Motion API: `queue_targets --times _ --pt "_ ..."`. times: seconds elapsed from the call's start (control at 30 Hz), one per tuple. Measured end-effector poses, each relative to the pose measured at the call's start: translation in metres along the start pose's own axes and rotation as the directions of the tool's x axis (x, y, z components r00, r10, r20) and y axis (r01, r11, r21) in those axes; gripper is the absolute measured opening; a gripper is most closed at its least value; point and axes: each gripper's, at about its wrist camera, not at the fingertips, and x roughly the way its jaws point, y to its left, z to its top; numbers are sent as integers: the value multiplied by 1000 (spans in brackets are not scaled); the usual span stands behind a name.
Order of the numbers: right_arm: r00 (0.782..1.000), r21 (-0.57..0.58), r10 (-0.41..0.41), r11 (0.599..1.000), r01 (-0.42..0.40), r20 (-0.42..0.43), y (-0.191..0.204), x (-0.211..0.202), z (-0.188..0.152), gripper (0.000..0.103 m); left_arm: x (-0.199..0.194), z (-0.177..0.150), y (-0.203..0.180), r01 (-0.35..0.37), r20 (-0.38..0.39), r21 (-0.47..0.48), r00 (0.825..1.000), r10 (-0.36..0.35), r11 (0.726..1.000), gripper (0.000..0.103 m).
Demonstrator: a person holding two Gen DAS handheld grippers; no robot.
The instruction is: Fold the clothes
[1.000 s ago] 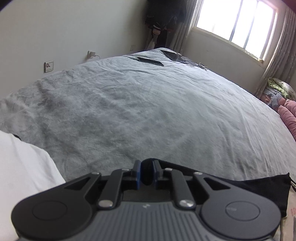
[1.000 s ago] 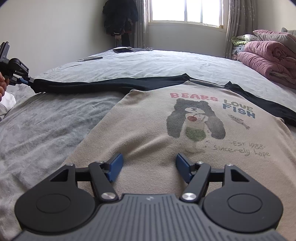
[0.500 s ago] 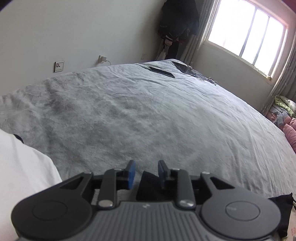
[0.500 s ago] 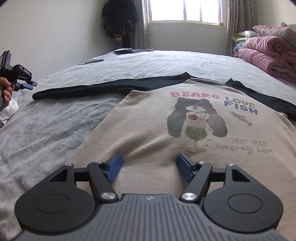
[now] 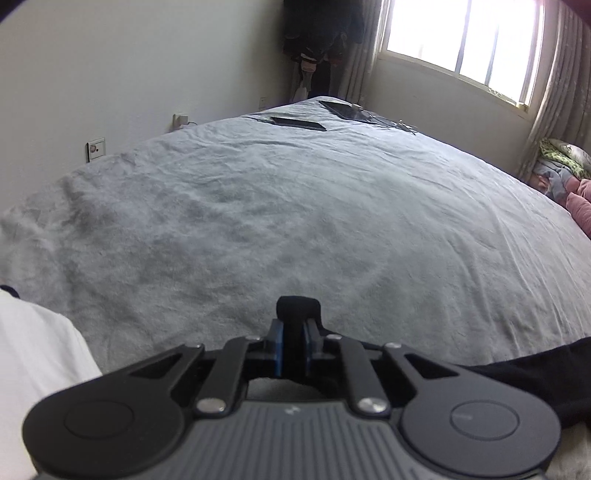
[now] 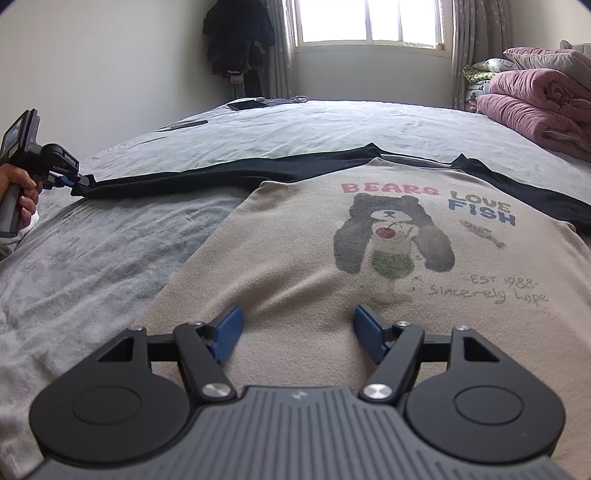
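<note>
Beige fleece shirt (image 6: 295, 236) with black sleeves lies flat, front up, on the grey bed (image 6: 110, 251); print shows a bear with "BEARS LOVE FISH" and "EST 1988" beneath. Left sleeve (image 6: 192, 177) is stretched straight out across the bed toward the wall side; its cuff (image 5: 297, 308) sits between the blue pads of the left hand-held gripper (image 5: 291, 349), whose jaws are closing and already pinch the black cloth, with a fold of cuff bulging past the fingertips. From the right wrist view, the same left hand-held gripper (image 6: 75, 181) appears at the sleeve end, held by a hand (image 6: 22, 192) on its grip. Right hand-held gripper (image 6: 295, 332) hovers low over the lower part of the shirt body, jaws spread wide, blue pads (image 6: 227, 330) apart with nothing between them but the cloth beneath; whether the tips touch the cloth I cannot tell. Right sleeve (image 6: 532, 195) runs off toward the right edge. Folded pink quilts (image 6: 535, 103) are stacked at the far right of the bed; flat dark devices (image 5: 299, 123) lie near the far end, below the window (image 6: 369, 22). White cloth (image 5: 37, 362) shows at the lower left of the left wrist view.
</note>
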Motion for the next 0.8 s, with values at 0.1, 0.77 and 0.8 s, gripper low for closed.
queue_targets --times 0.1,0.77,0.8 --pt "1000 -8 -12 1000 12 -8 2 -1 2 72 -24 17 10 24 28 -56 999 -23 998 10" --pt "945 -349 301 878 -327 -128 85 148 161 40 -7 21 6 44 28 -156 999 -40 987 9" --pt "937 -305 322 887 -348 -131 84 154 169 40 -5 19 7 43 26 -151 999 -40 988 9"
